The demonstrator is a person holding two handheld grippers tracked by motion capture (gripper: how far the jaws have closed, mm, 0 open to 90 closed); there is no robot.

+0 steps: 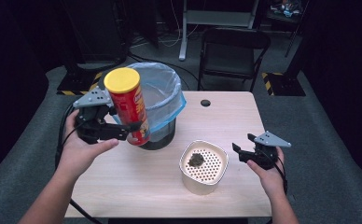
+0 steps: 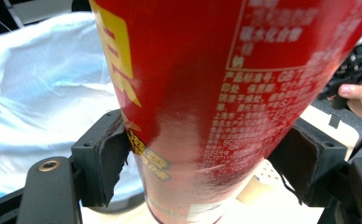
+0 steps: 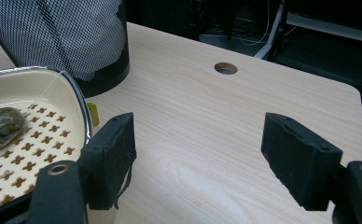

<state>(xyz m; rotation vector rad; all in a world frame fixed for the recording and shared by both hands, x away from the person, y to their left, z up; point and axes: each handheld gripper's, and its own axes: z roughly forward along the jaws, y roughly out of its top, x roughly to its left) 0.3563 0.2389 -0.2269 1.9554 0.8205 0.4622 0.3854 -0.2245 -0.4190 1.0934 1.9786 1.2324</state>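
My left gripper [image 1: 123, 130] clamps a tall red crisp can [image 1: 130, 109] near its lower end, one pad [image 2: 109, 161] pressed on each side of the tube. The can has a yellow lid [image 1: 121, 80] and leans a little, lid toward the far left corner of the tabletop [image 1: 226, 116]. It hangs clear of the wood, its foot in front of the black bin [image 1: 158, 107] lined with a pale blue bag, which stands near the far left corner. In the left gripper view the can's printed side runs up between my jaws, with the bag's plastic spread behind it at the left.

My right gripper [image 1: 240, 151] sits low by the right edge of the tabletop, its jaws standing apart with nothing between them; in the right gripper view bare wood shows between the two pads. Just left of it, close to the near edge, stands a cream perforated basket [image 1: 215, 151] with a dark crumpled lump [image 1: 196, 160] lying inside. A round cable hole [image 1: 205, 102] lies near the far edge.
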